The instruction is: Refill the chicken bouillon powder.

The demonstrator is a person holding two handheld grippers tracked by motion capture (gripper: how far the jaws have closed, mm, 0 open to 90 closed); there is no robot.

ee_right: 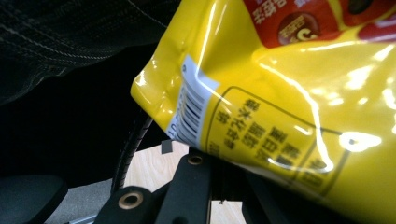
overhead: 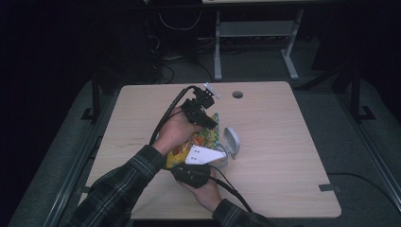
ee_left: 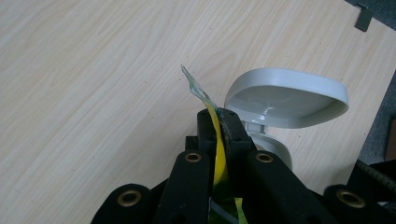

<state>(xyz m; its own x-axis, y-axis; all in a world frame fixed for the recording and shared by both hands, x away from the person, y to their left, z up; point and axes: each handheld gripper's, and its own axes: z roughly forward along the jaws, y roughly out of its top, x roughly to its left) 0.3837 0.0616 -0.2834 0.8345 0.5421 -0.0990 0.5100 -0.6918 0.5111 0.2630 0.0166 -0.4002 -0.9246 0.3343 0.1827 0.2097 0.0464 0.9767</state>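
Right, right gripper (overhead: pixel 215 161) nearest, jaws clenched on the bottom edge of the snack bag (overhead: pixel 201 142). Left gripper (overhead: pixel 208 120) just beyond at 12 o'clock, jaws clamped on the bag's top seal. Bag hangs above mid worktop (overhead: pixel 283 142), white flip-lid container (overhead: pixel 231 142) at its 3 o'clock. Likely tearing or pouring: keep both grips firm, pull apart steadily, mouth over container. Bag: glossy yellow, red print, barcode, crinkled.
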